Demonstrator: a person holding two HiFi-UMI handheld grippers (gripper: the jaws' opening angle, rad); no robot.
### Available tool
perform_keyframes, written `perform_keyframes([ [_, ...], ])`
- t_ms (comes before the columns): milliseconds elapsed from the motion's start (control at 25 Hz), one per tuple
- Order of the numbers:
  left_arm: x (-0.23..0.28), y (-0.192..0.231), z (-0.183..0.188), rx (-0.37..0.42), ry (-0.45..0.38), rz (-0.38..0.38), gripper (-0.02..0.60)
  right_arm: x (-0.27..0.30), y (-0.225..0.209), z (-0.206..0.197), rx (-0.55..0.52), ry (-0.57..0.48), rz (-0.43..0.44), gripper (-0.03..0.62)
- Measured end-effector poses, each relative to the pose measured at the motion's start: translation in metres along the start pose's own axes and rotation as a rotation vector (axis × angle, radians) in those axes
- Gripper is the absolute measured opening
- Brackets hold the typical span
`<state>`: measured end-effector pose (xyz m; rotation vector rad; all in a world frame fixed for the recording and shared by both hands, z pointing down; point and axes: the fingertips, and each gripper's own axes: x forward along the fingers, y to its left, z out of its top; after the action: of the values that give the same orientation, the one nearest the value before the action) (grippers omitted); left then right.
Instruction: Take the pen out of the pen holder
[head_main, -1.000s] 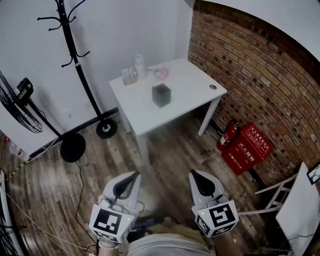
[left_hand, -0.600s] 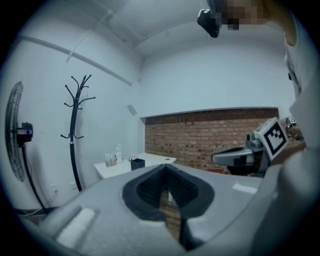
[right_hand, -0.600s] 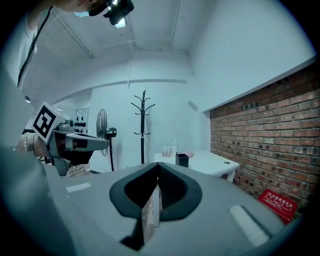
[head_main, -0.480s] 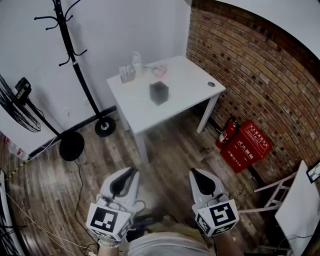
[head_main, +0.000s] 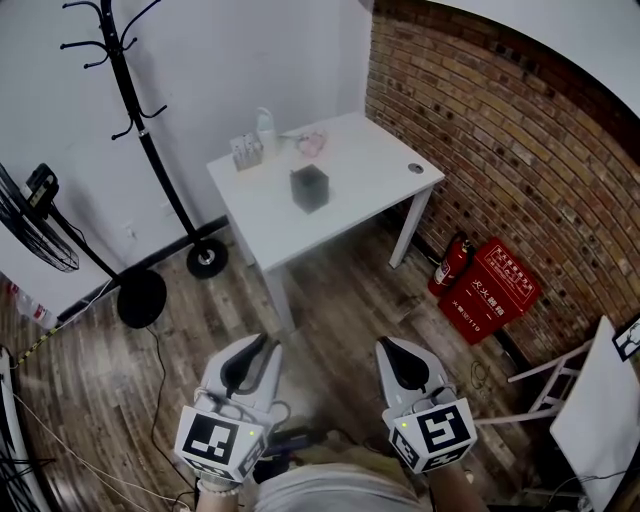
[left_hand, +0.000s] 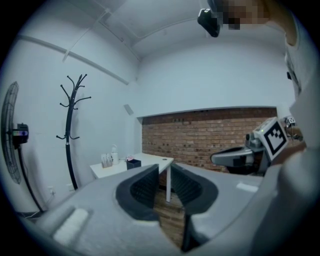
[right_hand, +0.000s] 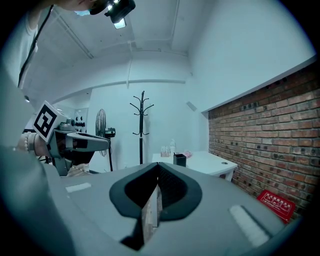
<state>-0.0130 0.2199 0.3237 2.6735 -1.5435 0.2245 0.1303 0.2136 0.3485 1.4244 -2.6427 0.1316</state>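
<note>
Pen holder (head_main: 309, 188), small black box, on white table (head_main: 365, 172); left claw (left_hand: 164, 176) opening, empty; right claw (right_hand: 157, 172) closed.

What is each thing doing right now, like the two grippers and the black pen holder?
left gripper: jaws opening, nothing between them.
right gripper: jaws together, empty.
pen holder: upright on the white table, untouched, far from both grippers.
fire extinguisher: standing upright by the brick wall.

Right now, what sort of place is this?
Probably a small office or studio room: a white desk beside a brick wall, a coat stand, and a red fire-extinguisher box on the floor.
</note>
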Motion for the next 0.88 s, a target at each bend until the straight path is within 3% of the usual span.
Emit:
perform_keyframes([
  [880,0.046,0.014,0.008,-0.003,-0.033,-0.044,0.063,0.016,-0.032,0.002,0.004,-0.005,-0.079,0.003],
])
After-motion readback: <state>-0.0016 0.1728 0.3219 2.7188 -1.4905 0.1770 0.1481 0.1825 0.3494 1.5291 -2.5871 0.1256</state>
